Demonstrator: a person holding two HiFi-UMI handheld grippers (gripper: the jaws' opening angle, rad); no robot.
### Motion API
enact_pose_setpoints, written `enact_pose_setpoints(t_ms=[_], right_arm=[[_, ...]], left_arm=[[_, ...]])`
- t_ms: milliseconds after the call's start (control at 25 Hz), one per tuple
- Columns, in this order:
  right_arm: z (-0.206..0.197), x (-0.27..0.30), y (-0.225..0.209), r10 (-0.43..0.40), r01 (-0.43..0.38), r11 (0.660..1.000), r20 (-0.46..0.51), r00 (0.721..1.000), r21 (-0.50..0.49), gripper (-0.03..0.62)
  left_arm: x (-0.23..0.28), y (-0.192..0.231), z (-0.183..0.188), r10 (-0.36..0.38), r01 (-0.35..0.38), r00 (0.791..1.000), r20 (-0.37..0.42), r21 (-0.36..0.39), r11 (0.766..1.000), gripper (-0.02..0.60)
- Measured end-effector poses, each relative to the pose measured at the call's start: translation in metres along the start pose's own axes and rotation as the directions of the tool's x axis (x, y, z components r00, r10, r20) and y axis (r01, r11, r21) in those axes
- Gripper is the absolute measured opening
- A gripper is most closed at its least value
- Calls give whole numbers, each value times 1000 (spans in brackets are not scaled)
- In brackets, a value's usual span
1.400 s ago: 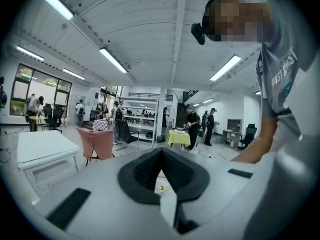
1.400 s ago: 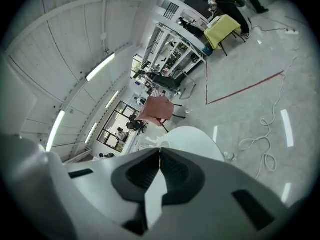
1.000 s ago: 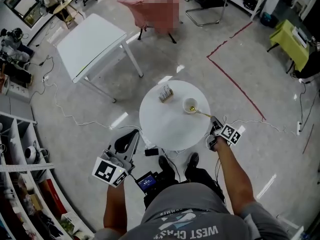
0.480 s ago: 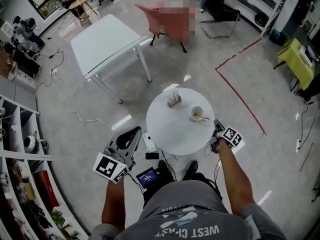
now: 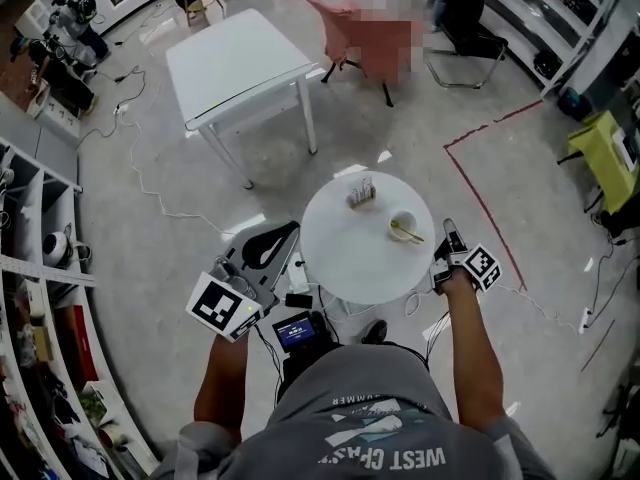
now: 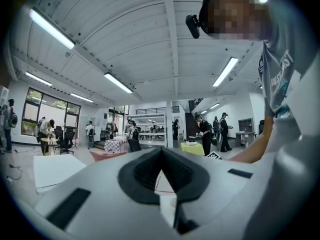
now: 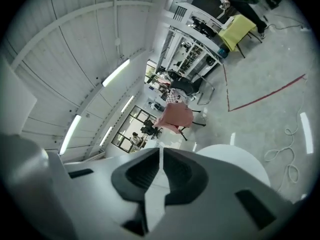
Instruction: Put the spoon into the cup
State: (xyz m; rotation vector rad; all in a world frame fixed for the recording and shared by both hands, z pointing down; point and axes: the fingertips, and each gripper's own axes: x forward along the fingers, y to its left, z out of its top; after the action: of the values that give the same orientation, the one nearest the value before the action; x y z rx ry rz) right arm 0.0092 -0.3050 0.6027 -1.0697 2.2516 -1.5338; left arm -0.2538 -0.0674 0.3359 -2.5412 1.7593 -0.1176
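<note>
The left hand-held gripper (image 5: 272,240) is held well apart from the cup (image 5: 404,226), to its left and outside the rim of the round white table (image 5: 340,268). In the left gripper view its jaws are seen pressed together, and nothing is pinched between them. A small object (image 5: 361,193), too small to be named, is seen just left of the cup and a little behind it.

The cup itself is placed on the right part of the table. The golden spoon (image 5: 409,234) is already found inside the cup, with its handle leaned over the rim on the cup's right side.

The right hand-held gripper (image 5: 447,236) is kept near the cup, to its right, but apart from the spoon handle. Its jaws are closed on each other and are empty.

The task is judged as done: the spoon is in the cup and is released. Nothing more is left, as far as can be seen.
</note>
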Motion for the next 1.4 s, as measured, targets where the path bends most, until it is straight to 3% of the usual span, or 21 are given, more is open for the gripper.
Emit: enact_pose_setpoints(t_ms=[160,320,400,480,600,720,880,1080,1120,1200,1400], right_arm=[[22,-1,62,120,-119,992,23,993,-31,6],[37,-12,136,268,-265,961,36,963,-80,6],[41,-23,164,285,-280,954,40,958,-112,6],[45,-36,190,296,-283,930,22,955,-237,5],[45,-56,245,353,-325,794,-45,934,-514,5],[33,-76,291,395,-355,656,-98,914,-667,5],[13,-98,326,389,-349,475,-163,907,-808,5],[-13,-115,356,363,-333,230,-237,901,-914,2],[-16,-117,363,372,-319,197,-230,899,-927,0],[-20,-119,371,383,-300,163,-219,897,-940,0],[-26,-120,370,388,-297,154,-219,895,-943,0]], left_arm=[[6,0,14,-11,11,1000,29,17,1000,0],[10,0,22,-23,21,999,50,28,999,0],[10,-1,25,-28,26,998,56,35,999,0],[9,-2,27,-35,32,997,62,40,999,0],[8,-4,32,-43,40,997,71,46,998,0],[8,-4,32,-47,44,996,73,47,998,0],[7,-7,30,-56,53,996,74,45,998,0],[7,-10,30,-67,64,994,82,47,997,0],[7,-10,29,-70,66,994,83,47,997,0],[6,-10,27,-74,70,994,86,47,996,0],[6,-11,21,-85,81,993,81,44,996,0]])
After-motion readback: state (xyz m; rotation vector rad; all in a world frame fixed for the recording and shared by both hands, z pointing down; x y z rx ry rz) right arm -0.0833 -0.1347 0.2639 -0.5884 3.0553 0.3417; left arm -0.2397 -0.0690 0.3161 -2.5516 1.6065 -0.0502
